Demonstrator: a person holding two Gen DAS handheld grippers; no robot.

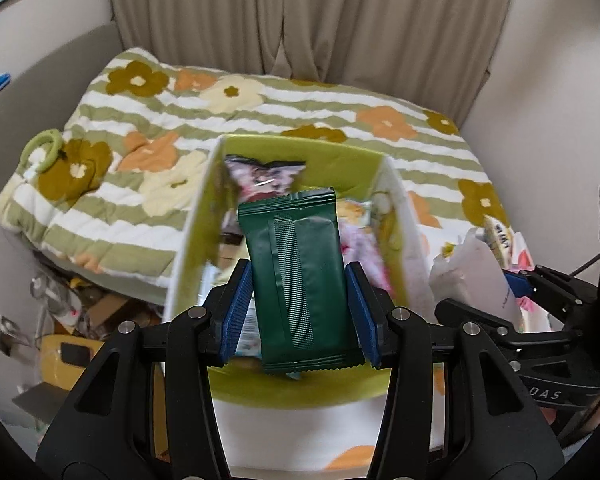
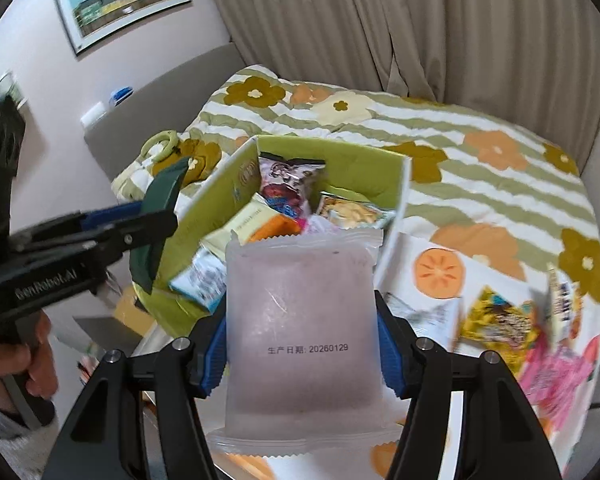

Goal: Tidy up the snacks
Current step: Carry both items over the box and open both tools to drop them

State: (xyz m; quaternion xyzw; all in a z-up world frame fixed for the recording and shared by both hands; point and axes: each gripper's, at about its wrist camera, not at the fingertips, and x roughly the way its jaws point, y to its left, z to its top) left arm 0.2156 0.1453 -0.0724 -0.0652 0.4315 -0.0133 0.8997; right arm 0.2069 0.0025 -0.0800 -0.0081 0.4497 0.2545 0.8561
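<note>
Nearest, the left gripper (image 1: pixel 300 304) has its jaws pinching a green packet (image 1: pixel 296 280) — above the box (image 1: pixel 188 240). Right gripper (image 2: pixel 302 344) jaws pinch a frosted pouch (image 2: pixel 300 320) — box just beyond.

Count, both views combined.

Tools: two, the left tool (image 1: pixel 300 300) and the right tool (image 2: pixel 302 344), one packet in each.

Held packets: one dark green foil snack packet (image 1: pixel 300 276); one frosted pale-pink plastic snack packet (image 2: pixel 300 312) with a printed date line.

Boxes: one open lime-green cardboard box (image 2: pixel 352 168).

Loose packets inside the box, right wrist view: at least five told apart; blur prevents a firm total.

Loose packets on the bed outside the box, right side: at least three; blurred, exact number uncertain.

Bedding: one green-striped floral quilt (image 2: pixel 480 128).

Rings: one pale green plastic ring (image 1: pixel 40 148).

Wall pictures: one framed landscape print (image 2: pixel 124 0).
</note>
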